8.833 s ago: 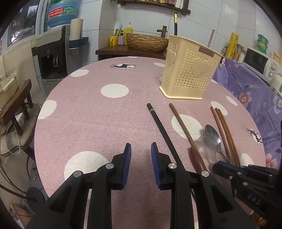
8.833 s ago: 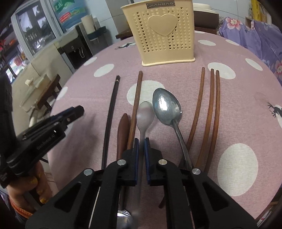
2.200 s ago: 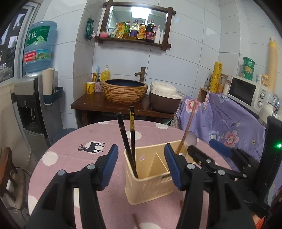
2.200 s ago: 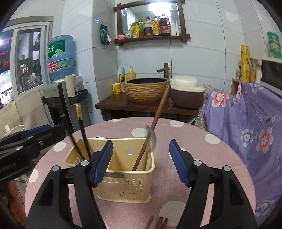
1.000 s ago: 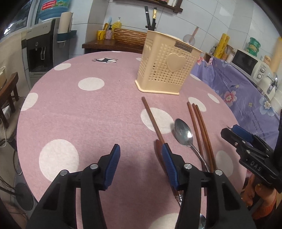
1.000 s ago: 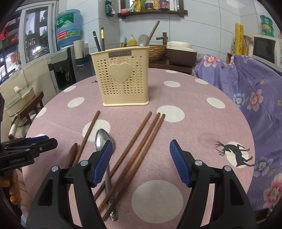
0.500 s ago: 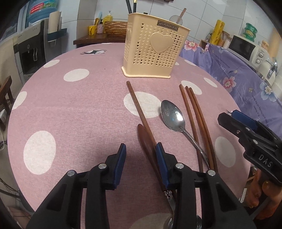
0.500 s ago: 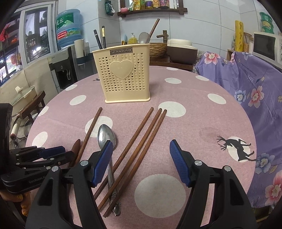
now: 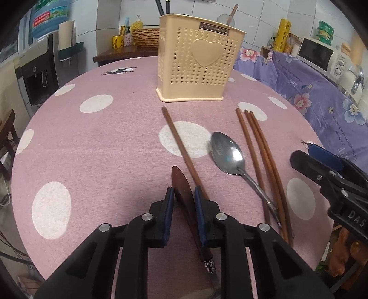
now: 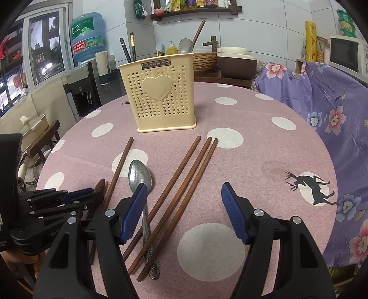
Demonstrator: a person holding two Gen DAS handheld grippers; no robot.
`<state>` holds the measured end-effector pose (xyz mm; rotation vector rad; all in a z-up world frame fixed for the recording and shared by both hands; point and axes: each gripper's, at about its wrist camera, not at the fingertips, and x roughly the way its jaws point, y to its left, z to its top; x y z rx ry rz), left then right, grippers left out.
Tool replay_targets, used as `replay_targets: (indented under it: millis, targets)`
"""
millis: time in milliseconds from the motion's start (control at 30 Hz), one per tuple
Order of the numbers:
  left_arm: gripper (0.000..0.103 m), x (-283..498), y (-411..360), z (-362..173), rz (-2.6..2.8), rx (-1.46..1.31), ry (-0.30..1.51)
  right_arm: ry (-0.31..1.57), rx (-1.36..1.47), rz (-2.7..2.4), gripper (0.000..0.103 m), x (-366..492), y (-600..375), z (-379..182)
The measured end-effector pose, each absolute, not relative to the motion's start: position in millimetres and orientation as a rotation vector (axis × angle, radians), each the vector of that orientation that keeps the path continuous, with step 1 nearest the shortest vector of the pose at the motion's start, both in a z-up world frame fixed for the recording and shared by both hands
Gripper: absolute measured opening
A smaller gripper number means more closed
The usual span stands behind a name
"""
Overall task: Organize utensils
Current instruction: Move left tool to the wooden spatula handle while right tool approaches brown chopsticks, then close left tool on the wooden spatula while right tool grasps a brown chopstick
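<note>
A home kitchen: microwave (image 10: pixel 344 54), water dispenser (image 10: pixel 85 89), shelf of condiment bottles (image 10: pixel 195 5).

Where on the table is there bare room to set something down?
Free: the cloth left of the lone chopstick, and the patch right of the three chopsticks toward the deer print. Crowded: the strip in front of the holder, around the spoon and the left hand-held gripper.
</note>
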<state>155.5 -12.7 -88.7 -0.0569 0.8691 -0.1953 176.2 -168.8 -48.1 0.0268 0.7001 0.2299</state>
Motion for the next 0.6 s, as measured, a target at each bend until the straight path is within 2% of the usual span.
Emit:
replay_targets:
  millis: [233, 467, 600]
  targets:
    - [0.018, 177, 22, -88, -0.144, -0.072, 0.879, 0.694, 0.042, 0.222, 0.067, 183, -179, -44]
    - [0.017, 189, 33, -88, -0.132, -0.086, 0.878, 0.786, 0.109, 0.173, 0.067, 204, -199, -52]
    - [0.017, 188, 32, -89, -0.131, -0.081, 0.875, 0.83, 0.104, 0.168, 0.063, 213, -191, -61]
